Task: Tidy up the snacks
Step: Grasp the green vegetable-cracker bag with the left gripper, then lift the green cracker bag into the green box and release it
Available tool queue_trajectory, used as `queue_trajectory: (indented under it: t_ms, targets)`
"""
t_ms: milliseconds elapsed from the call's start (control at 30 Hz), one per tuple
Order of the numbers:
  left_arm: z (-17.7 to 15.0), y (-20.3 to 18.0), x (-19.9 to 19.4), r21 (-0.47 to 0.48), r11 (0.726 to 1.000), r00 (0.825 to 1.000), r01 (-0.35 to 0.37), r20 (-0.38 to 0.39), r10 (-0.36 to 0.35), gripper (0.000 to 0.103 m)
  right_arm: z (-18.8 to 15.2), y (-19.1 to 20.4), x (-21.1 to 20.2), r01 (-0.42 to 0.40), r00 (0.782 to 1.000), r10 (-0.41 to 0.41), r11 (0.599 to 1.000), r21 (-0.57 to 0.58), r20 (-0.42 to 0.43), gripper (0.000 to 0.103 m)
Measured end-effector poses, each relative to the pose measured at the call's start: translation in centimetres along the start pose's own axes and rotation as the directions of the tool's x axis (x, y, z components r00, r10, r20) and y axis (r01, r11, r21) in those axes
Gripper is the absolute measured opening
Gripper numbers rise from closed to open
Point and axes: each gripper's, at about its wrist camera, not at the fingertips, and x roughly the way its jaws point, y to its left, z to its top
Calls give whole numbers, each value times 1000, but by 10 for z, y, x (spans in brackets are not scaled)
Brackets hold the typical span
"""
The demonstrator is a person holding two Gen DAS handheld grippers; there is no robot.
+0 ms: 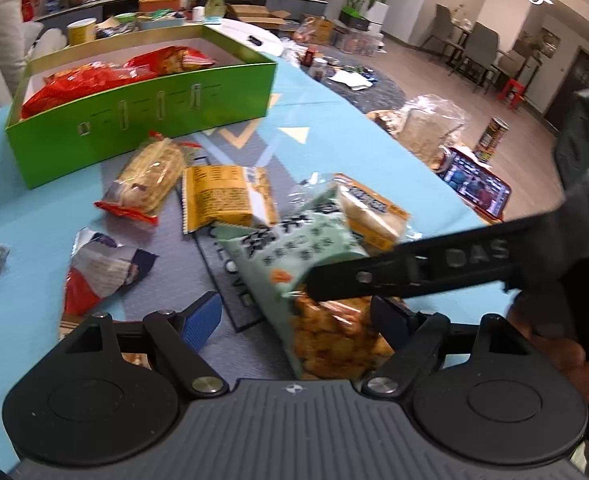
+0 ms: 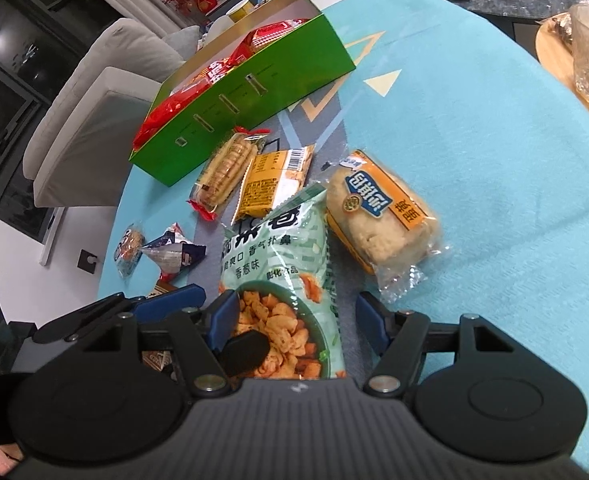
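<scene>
A pale green snack bag lies on the blue table mat between both grippers. My left gripper is open, its fingers either side of the bag's lower end. My right gripper is open too, straddling the same end; it crosses the left wrist view as a black arm. A green box stands behind, holding red snack packs. A cracker pack, a yellow packet and a bread pack lie loose nearby.
More wrapped snacks lie at the mat's left. A phone and a can are beyond the table's right edge. A grey sofa stands past the box. Cluttered tables sit behind.
</scene>
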Motion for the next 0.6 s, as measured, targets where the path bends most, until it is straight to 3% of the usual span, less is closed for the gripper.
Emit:
queue_trajectory:
  t_ms: [133,400,600]
  targets:
    - [1,-2,0,24,1000,1000,-8,2,7,80,4,4,6,-10,1000,10,1000,-14,-10,75]
    - [6,24,-2,-43,998,999,-48,7,48,80,12,21,23,-34,999,32,998,-44,-39,75]
    - [10,34,3,-63,997,999,-39,2,39,81,19,31,34,-43,998,40,997,-57,-55,75]
